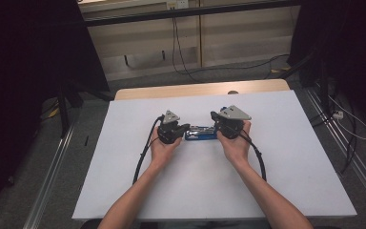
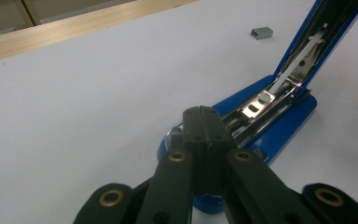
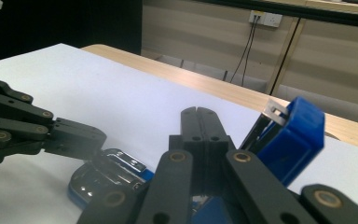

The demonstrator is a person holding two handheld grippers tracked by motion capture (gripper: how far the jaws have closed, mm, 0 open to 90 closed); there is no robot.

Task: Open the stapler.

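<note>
A blue stapler [image 1: 199,134] lies in the middle of the white table between my two grippers. It is hinged open: its base [image 2: 279,126] rests flat with the metal staple channel [image 2: 261,100] bared, and its blue top arm [image 3: 291,135] is tilted up. My left gripper [image 2: 203,110] is shut with nothing between the jaws, its tips over the front end of the base. My right gripper [image 3: 199,111] is shut too, with nothing between the jaws, and stands close beside the raised top arm. In the high view the left gripper [image 1: 185,128] and right gripper [image 1: 217,128] face each other over the stapler.
A small grey strip of staples [image 2: 262,32] lies on the white table top [image 1: 276,157] beyond the stapler. A wooden edge [image 1: 200,89] runs along the far side. Cables trail from both grippers toward the person's forearms.
</note>
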